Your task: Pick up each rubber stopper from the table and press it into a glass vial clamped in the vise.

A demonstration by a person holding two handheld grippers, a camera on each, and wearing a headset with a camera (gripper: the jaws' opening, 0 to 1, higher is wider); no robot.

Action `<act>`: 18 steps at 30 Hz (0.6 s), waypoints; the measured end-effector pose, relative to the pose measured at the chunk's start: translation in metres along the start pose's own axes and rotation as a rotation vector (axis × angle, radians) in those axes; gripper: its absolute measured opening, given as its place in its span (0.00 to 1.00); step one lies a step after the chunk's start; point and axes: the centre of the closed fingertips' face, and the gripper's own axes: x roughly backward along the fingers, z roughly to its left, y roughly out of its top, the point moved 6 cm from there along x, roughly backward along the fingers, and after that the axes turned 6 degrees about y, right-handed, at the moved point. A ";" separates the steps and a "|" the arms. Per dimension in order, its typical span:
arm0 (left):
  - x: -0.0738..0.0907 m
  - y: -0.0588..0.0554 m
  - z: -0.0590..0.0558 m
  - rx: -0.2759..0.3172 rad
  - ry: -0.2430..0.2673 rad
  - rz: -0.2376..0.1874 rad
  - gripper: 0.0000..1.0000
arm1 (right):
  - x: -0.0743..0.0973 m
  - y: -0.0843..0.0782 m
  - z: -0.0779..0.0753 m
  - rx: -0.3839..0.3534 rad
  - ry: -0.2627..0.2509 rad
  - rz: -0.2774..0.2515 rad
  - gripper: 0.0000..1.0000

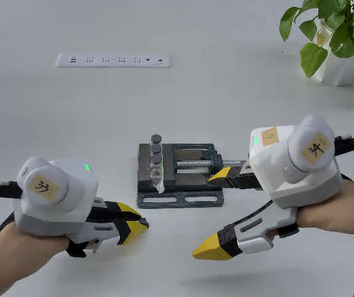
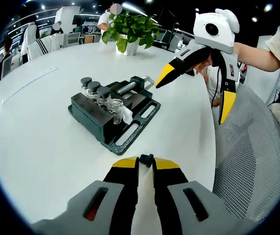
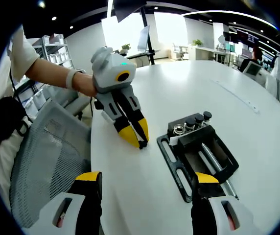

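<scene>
Handwritten "33" on tan sticker (image 1: 43, 187) atop left hand-held gripper (image 1: 142, 226); "34" on second tan sticker (image 1: 315, 148) atop right hand-held gripper (image 1: 202, 215).

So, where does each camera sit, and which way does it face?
Head view: above the table, facing forward and down at the vise; left gripper and right gripper show, each in a hand.
Left gripper view: low, along its jaws shut on a rubber stopper, toward vise and right gripper.
Right gripper view: low, between its open jaws, toward vise, left gripper and a forearm.
Shared: gripper views face each other; all show the vise.
</scene>
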 end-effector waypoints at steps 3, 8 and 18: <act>0.004 0.005 -0.004 0.115 -0.026 -0.030 0.07 | 0.001 0.003 -0.001 0.029 -0.018 -0.011 0.72; 0.011 0.014 -0.006 0.288 -0.071 -0.079 0.07 | 0.006 0.015 0.001 0.122 -0.063 -0.020 0.69; 0.015 0.038 -0.003 0.691 -0.130 -0.218 0.07 | 0.006 0.042 0.007 0.325 -0.181 -0.009 0.55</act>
